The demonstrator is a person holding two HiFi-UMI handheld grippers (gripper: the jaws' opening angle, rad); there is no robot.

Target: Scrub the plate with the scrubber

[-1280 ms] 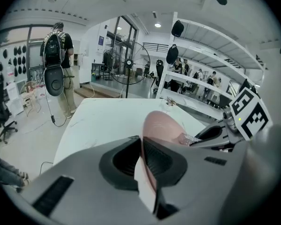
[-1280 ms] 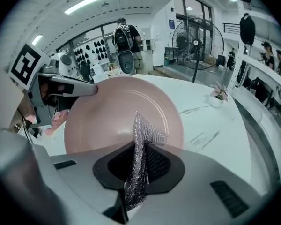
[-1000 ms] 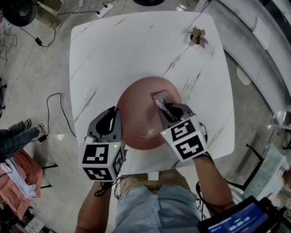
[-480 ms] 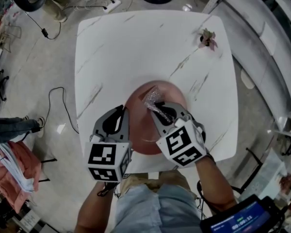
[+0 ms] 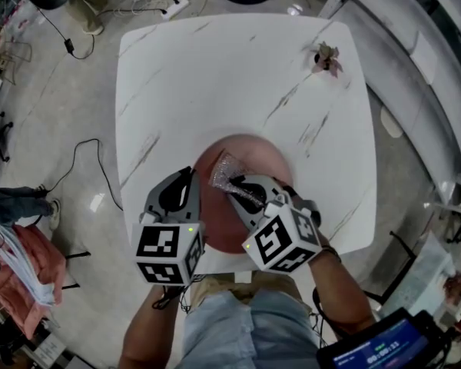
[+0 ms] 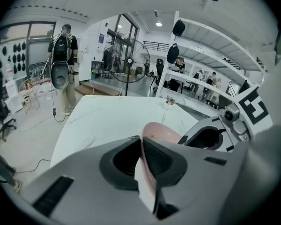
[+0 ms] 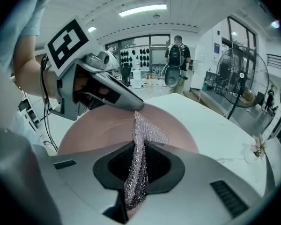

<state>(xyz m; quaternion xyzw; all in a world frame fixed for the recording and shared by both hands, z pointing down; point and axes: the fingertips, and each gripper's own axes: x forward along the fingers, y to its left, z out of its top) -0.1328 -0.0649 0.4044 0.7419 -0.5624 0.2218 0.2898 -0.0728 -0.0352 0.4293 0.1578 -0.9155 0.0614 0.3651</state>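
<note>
Round pink plate [image 5: 255,154] on the white marbled desk [image 5: 230,75], left rim clamped in the left tool [image 5: 189,179]; the right tool [image 5: 242,192] pinches a silvery mesh scrubber [image 5: 224,174] whose free end lies ahead, on the plate's left half.

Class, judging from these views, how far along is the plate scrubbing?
Done: left gripper clamps the plate by its rim; right gripper holds the scrubber. In hand: scrubber at the plate's far-left edge. Left: presumably the remaining surface; cleanliness can't be judged.
</note>
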